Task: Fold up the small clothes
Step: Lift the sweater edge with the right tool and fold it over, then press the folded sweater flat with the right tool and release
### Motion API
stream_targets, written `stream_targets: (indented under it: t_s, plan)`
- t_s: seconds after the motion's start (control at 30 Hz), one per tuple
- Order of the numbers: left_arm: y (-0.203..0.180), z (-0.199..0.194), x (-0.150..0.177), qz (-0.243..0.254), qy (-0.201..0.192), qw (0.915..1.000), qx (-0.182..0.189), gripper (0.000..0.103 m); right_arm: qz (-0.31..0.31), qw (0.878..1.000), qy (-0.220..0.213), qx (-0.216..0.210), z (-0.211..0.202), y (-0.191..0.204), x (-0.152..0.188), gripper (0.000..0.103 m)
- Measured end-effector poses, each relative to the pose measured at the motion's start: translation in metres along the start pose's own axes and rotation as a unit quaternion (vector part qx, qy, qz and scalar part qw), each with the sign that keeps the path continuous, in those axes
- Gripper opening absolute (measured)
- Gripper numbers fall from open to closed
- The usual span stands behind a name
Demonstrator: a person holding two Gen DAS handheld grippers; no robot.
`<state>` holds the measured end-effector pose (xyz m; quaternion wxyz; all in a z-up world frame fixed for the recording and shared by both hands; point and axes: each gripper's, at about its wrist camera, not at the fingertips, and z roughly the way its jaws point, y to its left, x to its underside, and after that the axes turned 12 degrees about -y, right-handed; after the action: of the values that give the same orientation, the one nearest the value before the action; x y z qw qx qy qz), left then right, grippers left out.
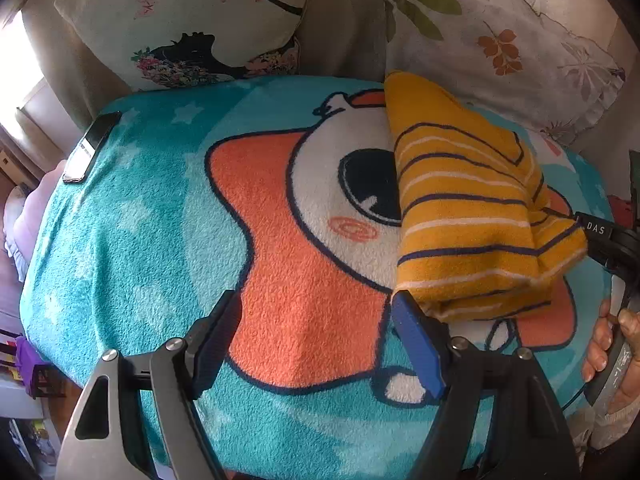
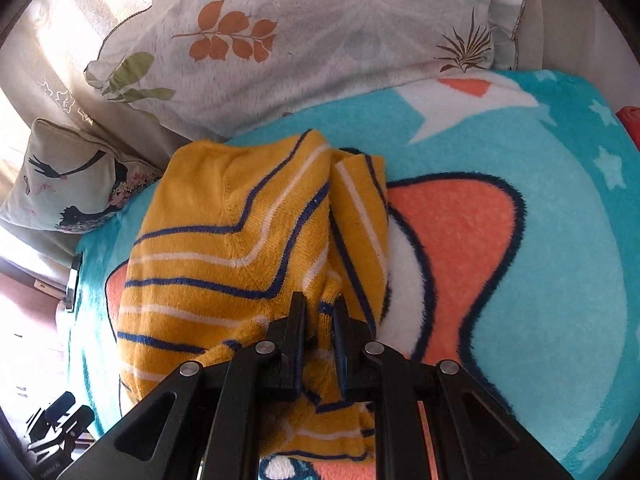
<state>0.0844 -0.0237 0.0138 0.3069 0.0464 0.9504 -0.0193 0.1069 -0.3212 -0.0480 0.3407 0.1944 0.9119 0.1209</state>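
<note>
Left gripper [image 1: 316, 316]: lower centre of the left wrist view, jaws spread wide with nothing between them. It hangs over the orange patch of the blanket. Its blue-padded finger [image 1: 420, 346] stands just beside the near hem of the garment; contact cannot be told.

Right gripper [image 2: 320, 312]: lower centre of the right wrist view, jaws nearly together, clenched on a bunched fold of the garment. In the left wrist view its black body enters at the right edge, at the garment's right corner.

Hand [image 1: 608, 352]: lower right edge of the left wrist view, fingers wrapped round a gripper handle.

Yellow striped garment [image 2: 240, 240]: small knitted piece, mustard with navy and white stripes. It lies partly folded on the blanket, right of centre in the left wrist view and left of centre in the right wrist view. Its near edge is doubled over.

Blanket [image 1: 132, 240]: teal fleece with pale stars and a cartoon figure in orange, white and navy. It covers the work surface under the garment.

Phone [image 1: 92, 146]: dark slab at the upper left of the left wrist view, lying on the blanket's far-left edge, well apart from the garment.

Butterfly cushion [image 1: 192, 16]: top left, behind the blanket.

Leaf-print pillow [image 2: 304, 32]: top of the frame, behind the garment.
</note>
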Motion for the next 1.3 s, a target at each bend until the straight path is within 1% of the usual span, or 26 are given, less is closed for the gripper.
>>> stream_targets:
  t_s: [0.1,0.2,0.3,0.37,0.43,0.53,0.57,0.6,0.63,0.67,0.7,0.73,0.77,0.87,0.93,0.97,1.0,1.03,1.1,1.13,1.17,1.23,1.3]
  plan:
    - [-0.009,0.004,-0.008,0.001,-0.003,0.9999,0.014,0.076,-0.001,1.0,0.0,0.0,-0.002,-0.005,0.005,0.013]
    - [-0.025,0.008,-0.018,0.011,-0.016,0.9994,0.029,0.076,0.004,1.0,-0.004,-0.002,-0.006,-0.008,0.005,0.013]
    - [-0.042,0.013,-0.026,0.024,-0.028,0.9979,0.053,0.077,0.019,1.0,-0.007,-0.015,-0.011,-0.015,0.004,0.013]
    - [-0.053,0.021,-0.029,0.031,-0.024,0.9969,0.069,0.076,0.035,0.999,-0.004,-0.022,-0.012,-0.024,0.003,0.013]
    - [-0.063,0.031,-0.03,0.034,-0.016,0.9953,0.089,0.076,0.051,0.999,-0.005,-0.011,-0.013,-0.034,0.001,0.013]
    - [-0.078,0.05,-0.026,0.048,-0.001,0.994,0.098,0.076,0.088,0.996,-0.005,-0.008,-0.019,-0.055,0.003,0.014]
    - [-0.083,0.057,-0.024,0.051,0.01,0.9934,0.103,0.075,0.099,0.995,-0.006,-0.017,-0.023,-0.059,0.004,0.016]
    - [-0.087,0.062,-0.02,0.05,0.021,0.9927,0.107,0.073,0.107,0.994,-0.005,-0.036,-0.028,-0.061,0.005,0.018]
    - [-0.091,0.066,-0.016,0.052,0.026,0.9926,0.107,0.073,0.112,0.992,-0.006,-0.055,-0.033,-0.061,0.005,0.025]
    - [-0.095,0.068,-0.01,0.062,0.025,0.9929,0.099,0.073,0.113,0.991,-0.012,-0.074,-0.039,-0.058,0.004,0.038]
    - [-0.1,0.069,-0.006,0.074,0.022,0.9929,0.091,0.073,0.104,0.991,-0.02,-0.085,-0.046,-0.053,0.004,0.043]
    - [-0.103,0.07,-0.003,0.085,0.02,0.9927,0.084,0.073,0.095,0.991,-0.023,-0.092,-0.05,-0.047,0.003,0.051]
    - [-0.106,0.071,-0.001,0.093,0.017,0.9925,0.077,0.073,0.084,0.991,-0.021,-0.099,-0.051,-0.039,0.003,0.056]
    - [-0.103,0.069,-0.001,0.084,0.019,0.9933,0.077,0.073,0.068,0.992,0.008,-0.104,-0.035,-0.019,0.007,0.059]
    - [-0.094,0.063,-0.003,0.063,0.024,0.994,0.086,0.073,0.048,0.994,0.025,-0.095,-0.022,-0.006,0.013,0.059]
    - [-0.086,0.056,-0.003,0.048,0.026,0.9942,0.093,0.073,0.038,0.994,0.035,-0.096,-0.016,0.0,0.018,0.057]
    - [-0.08,0.051,-0.002,0.036,0.025,0.9942,0.098,0.073,0.029,0.994,0.043,-0.099,-0.011,0.006,0.022,0.053]
    - [-0.072,0.046,-0.001,0.025,0.022,0.9942,0.102,0.073,0.014,0.994,0.049,-0.098,-0.007,0.011,0.026,0.035]
    - [-0.063,0.035,0.0,0.016,0.009,0.9948,0.1,0.073,-0.007,0.994,0.057,-0.096,-0.005,0.014,0.03,0.019]
    - [-0.061,0.032,0.0,0.016,0.003,0.9953,0.096,0.073,-0.006,0.993,0.059,-0.098,-0.006,0.01,0.03,0.013]
    - [-0.058,0.028,-0.001,0.016,-0.004,0.9959,0.089,0.073,-0.006,0.994,0.061,-0.094,-0.009,0.005,0.03,0.011]
    - [-0.057,0.028,-0.004,0.021,-0.01,0.9964,0.082,0.073,-0.011,0.995,0.06,-0.079,-0.016,-0.006,0.033,0.01]
    - [-0.062,0.037,-0.007,0.026,-0.001,0.9969,0.075,0.073,-0.003,0.995,0.067,-0.067,-0.017,-0.021,0.04,0.01]
